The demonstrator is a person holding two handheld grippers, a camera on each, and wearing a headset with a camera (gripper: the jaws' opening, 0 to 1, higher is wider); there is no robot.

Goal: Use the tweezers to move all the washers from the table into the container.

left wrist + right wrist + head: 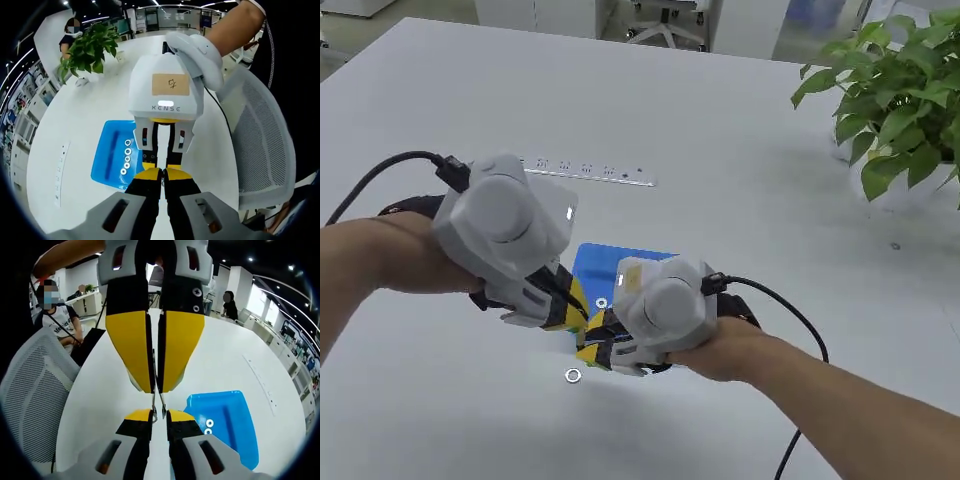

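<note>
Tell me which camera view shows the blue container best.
The left gripper view. There the blue container lies nearly whole, and the row of washers inside it can be counted. The right gripper view shows one side of the container, with two washers, beside the jaws. The head view shows its far part, the rest being covered.

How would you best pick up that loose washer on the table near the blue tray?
Take the washer by its rim with the tweezers, straight down from above: one tip through the hole, the other outside. It lies flat on the table, so a sideways grip would likely slip.
</note>
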